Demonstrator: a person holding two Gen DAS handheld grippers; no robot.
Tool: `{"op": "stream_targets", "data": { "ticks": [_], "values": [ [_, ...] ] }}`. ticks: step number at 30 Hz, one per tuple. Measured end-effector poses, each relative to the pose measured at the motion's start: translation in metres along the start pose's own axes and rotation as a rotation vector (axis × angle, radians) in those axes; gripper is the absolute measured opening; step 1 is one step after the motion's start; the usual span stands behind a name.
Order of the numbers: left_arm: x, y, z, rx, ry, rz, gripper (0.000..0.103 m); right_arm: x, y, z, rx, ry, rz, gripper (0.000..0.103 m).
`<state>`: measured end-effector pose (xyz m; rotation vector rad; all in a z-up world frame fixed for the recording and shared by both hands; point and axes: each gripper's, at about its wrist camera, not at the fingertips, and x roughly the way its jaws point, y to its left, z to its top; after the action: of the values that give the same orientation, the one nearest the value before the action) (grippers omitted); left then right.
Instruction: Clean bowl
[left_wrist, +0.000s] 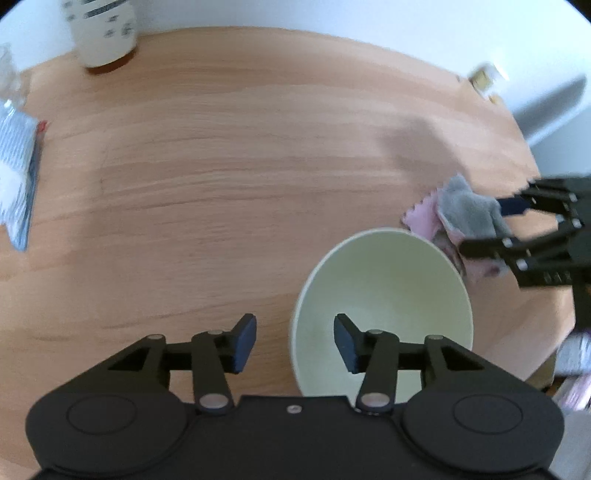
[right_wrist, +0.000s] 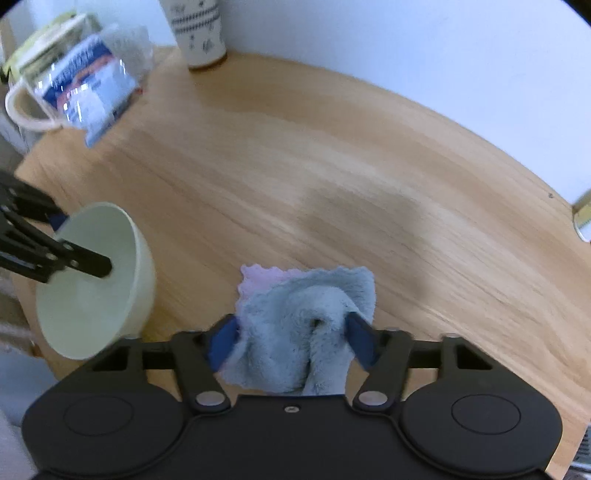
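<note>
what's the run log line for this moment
left claw: open, straddling bowl rim | right claw: shut on cloth | cloth: beside bowl, not inside | bowl: tilted | table: wood

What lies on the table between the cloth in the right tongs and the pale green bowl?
Nothing: in the right wrist view only bare wooden table separates the cloth from the bowl. The left wrist view hides that gap behind the bowl's rim.
</note>
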<state>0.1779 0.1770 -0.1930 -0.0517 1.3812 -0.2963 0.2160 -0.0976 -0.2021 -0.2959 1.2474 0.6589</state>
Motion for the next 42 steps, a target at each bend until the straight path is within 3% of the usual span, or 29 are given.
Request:
{"op": "stream_targets", "data": {
  "ticks": [7, 12, 14, 20, 23, 27, 31, 33, 34, 37, 42],
  "values": [
    [0.007, -0.014, 0.015, 0.163, 0.049, 0.065, 0.072, 0.009, 0.005, -0.008, -0.035, 0.014, -0.045, 0.046],
    [0.009, -0.012, 0.03, 0.217, 0.099, 0.036, 0.076, 0.007, 0.002, -0.01, -0.006, -0.011, -0.037, 0.038],
    [0.01, -0.014, 0.037, 0.247, 0.11, 0.04, 0.084, 0.006, -0.001, -0.012, 0.036, -0.018, -0.015, 0.035],
    [0.016, -0.025, 0.06, 0.405, 0.175, 0.023, 0.085, 0.001, -0.005, -0.031, 0.129, -0.062, 0.032, 0.034],
    [0.017, -0.039, 0.069, 0.549, 0.188, 0.014, 0.085, 0.002, -0.004, -0.037, 0.158, -0.051, 0.054, 0.034],
    [0.023, -0.045, 0.076, 0.633, 0.241, -0.015, 0.085, 0.0, -0.001, -0.045, 0.202, -0.03, 0.069, 0.033],
    [0.026, -0.045, 0.08, 0.682, 0.28, -0.076, 0.073, -0.003, -0.005, -0.049, 0.263, -0.038, 0.091, 0.03],
    [0.027, -0.045, 0.082, 0.709, 0.291, -0.117, 0.06, -0.004, -0.008, -0.053, 0.293, -0.044, 0.112, 0.03],
    [0.029, -0.046, 0.082, 0.726, 0.31, -0.13, 0.059, -0.004, -0.008, -0.054, 0.3, -0.045, 0.117, 0.03],
    [0.034, -0.049, 0.082, 0.763, 0.354, -0.137, 0.056, -0.003, -0.011, -0.056, 0.326, -0.052, 0.13, 0.03],
    [0.033, -0.051, 0.084, 0.825, 0.41, -0.156, 0.032, -0.003, -0.017, -0.059, 0.369, -0.061, 0.143, 0.027]
  ]
}}
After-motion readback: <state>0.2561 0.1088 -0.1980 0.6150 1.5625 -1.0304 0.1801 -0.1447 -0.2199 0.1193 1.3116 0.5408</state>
